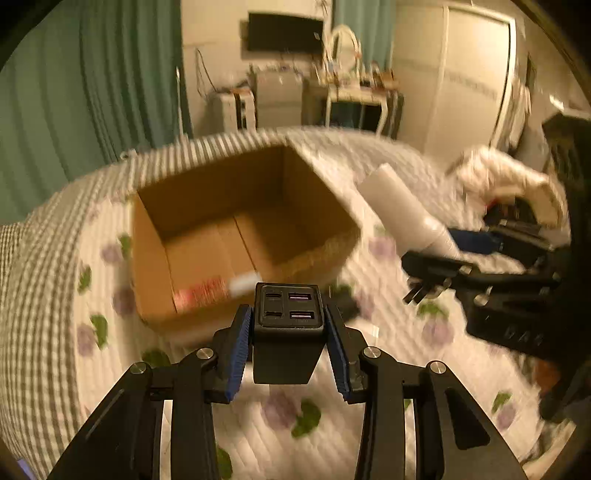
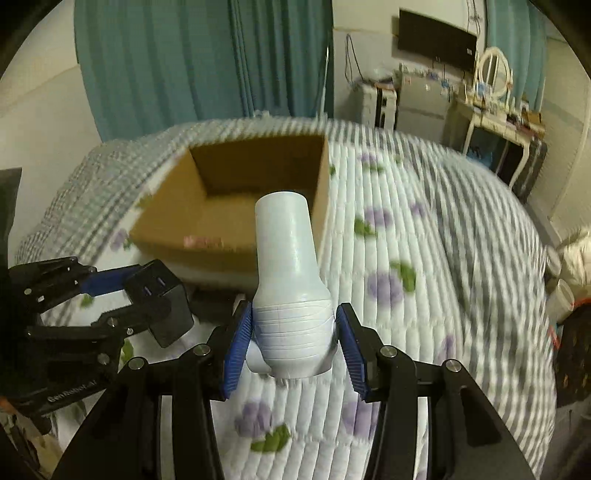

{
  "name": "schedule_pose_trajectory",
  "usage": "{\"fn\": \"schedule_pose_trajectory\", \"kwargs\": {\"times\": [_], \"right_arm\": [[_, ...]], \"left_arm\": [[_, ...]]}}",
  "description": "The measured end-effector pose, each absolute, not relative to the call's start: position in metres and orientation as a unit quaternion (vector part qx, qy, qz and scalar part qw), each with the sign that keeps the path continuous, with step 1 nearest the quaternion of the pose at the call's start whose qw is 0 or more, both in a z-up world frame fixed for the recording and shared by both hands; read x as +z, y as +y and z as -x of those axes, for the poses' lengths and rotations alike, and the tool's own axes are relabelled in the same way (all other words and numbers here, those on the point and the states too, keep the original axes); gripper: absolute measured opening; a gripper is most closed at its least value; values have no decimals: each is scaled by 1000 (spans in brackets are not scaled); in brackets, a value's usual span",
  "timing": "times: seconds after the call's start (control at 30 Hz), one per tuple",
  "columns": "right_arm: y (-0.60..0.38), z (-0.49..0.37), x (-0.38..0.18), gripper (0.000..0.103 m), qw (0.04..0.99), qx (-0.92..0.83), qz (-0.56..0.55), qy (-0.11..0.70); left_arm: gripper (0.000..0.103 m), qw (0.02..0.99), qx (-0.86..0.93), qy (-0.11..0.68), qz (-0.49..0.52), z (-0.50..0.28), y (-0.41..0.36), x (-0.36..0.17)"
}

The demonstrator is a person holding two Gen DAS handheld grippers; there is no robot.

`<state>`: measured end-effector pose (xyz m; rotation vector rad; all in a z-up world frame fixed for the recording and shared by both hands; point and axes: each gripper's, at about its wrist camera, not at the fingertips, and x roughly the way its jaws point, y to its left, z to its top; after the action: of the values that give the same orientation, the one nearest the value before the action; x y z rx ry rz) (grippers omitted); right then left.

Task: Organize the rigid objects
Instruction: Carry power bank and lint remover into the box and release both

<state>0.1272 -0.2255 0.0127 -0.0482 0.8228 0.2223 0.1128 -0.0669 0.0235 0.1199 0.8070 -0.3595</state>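
Note:
My left gripper point(image 1: 289, 334) is shut on a black USB charger block point(image 1: 288, 325) with its ports facing forward, held above the quilt in front of the open cardboard box point(image 1: 332, 206). My right gripper point(image 2: 293, 345) is shut on a white plastic bottle point(image 2: 290, 266) that points toward the box point(image 2: 166, 218). In the left wrist view the right gripper point(image 1: 436, 258) holds the bottle point(image 1: 402, 206) to the right of the box. In the right wrist view the left gripper point(image 2: 122, 295) and charger point(image 2: 162, 302) are at the left. A red and white item point(image 1: 201, 291) lies inside the box.
The box stands on a bed with a white quilt point(image 2: 424, 258) printed with purple flowers and a grey striped blanket point(image 1: 33, 295). Teal curtains point(image 2: 207, 59), a wall television point(image 1: 284, 33), a dressing table point(image 2: 491, 114) and a wardrobe point(image 1: 458, 74) stand behind. White clutter point(image 1: 506, 181) lies at the right.

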Motion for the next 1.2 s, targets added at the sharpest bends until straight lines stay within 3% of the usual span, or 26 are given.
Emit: {"fn": "schedule_pose_trajectory", "kwargs": {"times": [0.2,0.37,1.2], "right_arm": [[-218,-158,64,46,931,106,35,348],[-204,-191,75,46,934,110,47,338],[-179,-263,-3,46,912,129,56,385]], "left_arm": [[39,930,-146,334,-40,-141,-56,67],[39,936,-116,331,-30,-171,-46,73],[40,899,-81,431,-2,-262,-31,-27]]}}
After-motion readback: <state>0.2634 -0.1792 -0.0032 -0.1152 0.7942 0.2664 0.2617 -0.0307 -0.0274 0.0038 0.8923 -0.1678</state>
